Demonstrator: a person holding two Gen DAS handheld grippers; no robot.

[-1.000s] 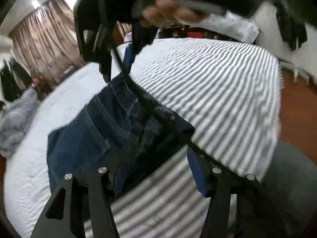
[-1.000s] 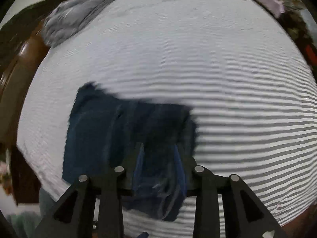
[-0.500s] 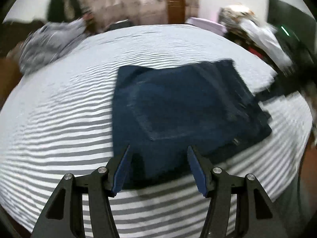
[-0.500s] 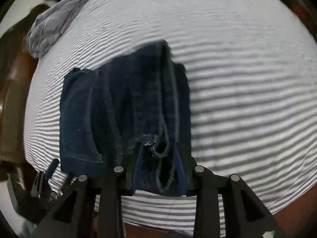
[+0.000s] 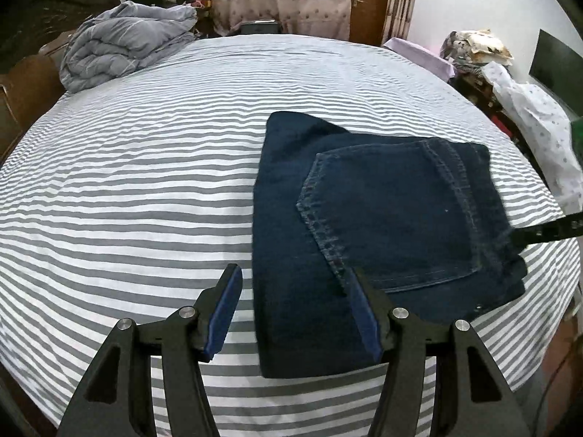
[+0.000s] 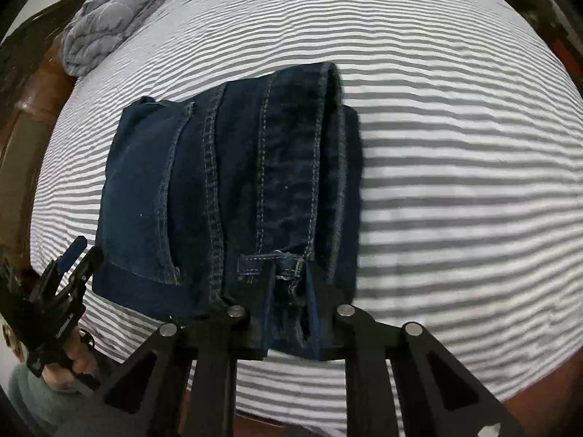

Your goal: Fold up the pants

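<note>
The folded pants lie on the striped bed sheet, filling the right half of the left wrist view, back pocket facing up. The left hand-held gripper hovers at the lower centre of that frame with its blue pads spread apart — the left pad over bare sheet, the right one over the near edge of the denim, neither visibly pressing on the cloth. At the right edge of the frame a black finger of the other tool reaches onto the pants.

In the right wrist view the pants sit in the centre-left, waistband and seams running up the frame. The right hand-held gripper has just been closing, and its pads now pinch the waistband by a belt loop at the near edge of the bundle. The left tool shows at the lower left of this frame, held in a hand.

A crumpled grey quilt lies at the upper left of the bed, well apart from the pants.
</note>
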